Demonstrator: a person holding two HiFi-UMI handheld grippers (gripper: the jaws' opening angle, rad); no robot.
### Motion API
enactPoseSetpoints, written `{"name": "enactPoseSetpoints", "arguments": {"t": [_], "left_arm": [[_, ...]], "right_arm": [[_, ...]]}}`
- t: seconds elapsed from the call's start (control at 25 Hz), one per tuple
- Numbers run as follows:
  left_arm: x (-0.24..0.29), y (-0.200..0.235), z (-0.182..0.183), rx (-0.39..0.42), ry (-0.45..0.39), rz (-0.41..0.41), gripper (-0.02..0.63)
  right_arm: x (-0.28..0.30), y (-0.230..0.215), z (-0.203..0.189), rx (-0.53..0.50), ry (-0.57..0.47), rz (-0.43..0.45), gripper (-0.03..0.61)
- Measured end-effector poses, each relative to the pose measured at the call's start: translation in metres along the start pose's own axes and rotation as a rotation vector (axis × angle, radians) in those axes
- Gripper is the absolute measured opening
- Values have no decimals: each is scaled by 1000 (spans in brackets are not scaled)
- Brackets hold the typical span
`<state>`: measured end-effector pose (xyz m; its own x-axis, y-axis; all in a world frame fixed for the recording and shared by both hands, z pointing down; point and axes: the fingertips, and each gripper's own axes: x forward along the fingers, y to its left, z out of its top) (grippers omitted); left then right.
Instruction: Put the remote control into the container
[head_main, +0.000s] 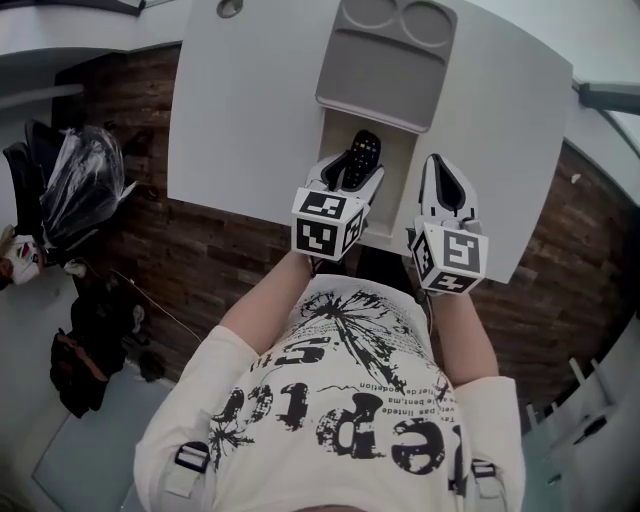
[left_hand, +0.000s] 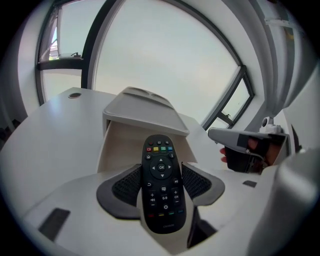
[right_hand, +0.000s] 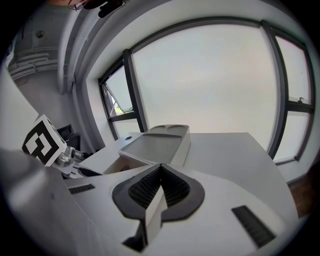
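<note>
Head view, looking steeply down: left gripper (head_main: 347, 172) closed across the narrow sides of the remote control (head_main: 362, 155), jaws parted only by the width of that body; remote control held clear of any surface over the open near compartment of the container (head_main: 400, 190), button face up, far end toward the tray lid (head_main: 385, 70); whether already below the rim, not to be told. Left gripper view: ribbed pads (left_hand: 125, 185) pressed on both long edges at about mid-length. Right gripper (head_main: 440, 170) with jaws fully together and nothing between them, hanging just beside the container's right wall above the table (head_main: 250, 110).

Handling, as judged: light, stiff plastic shell, smooth and probably a little slippery; sturdy enough, yet better lowered than dropped; present hold on the long edges near the balance point judged sound, with no pressure on the buttons.

Surroundings: tray lid with two round recesses covering the far part of the container, a likely catch for the remote's far end if carried too far forward; side walls close to the spread jaws; right gripper near but outside the path; cable hole (head_main: 229, 7) and bags (head_main: 85, 180) on the floor well apart.
</note>
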<state>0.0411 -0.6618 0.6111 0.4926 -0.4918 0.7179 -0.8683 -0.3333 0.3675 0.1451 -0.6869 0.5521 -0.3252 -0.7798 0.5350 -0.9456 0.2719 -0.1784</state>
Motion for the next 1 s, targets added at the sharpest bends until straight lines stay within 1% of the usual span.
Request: {"name": "enactPoseSetpoints", "arguments": {"t": [0.2,0.32,0.52,0.6,0.76,0.8,1.0], "left_arm": [[15,10,-13,6,70,52,262],[21,14,-17,12,92,76,262],[28,14,-22,21,121,91,262],[28,14,-24,57,128,108,262],[36,10,-33,207,148,161,262],[37,8,-34,221,150,164,262],[39,7,-28,186,135,129,264]], "right_arm": [[9,5,-2,-32,9,23,2],[9,7,-7,-23,19,30,2],[9,6,-15,-19,40,44,2],[10,7,-10,-20,28,45,2],[10,1,1,22,2,40,2],[9,0,3,33,-2,37,2],[0,-10,3,42,-10,11,2]]}}
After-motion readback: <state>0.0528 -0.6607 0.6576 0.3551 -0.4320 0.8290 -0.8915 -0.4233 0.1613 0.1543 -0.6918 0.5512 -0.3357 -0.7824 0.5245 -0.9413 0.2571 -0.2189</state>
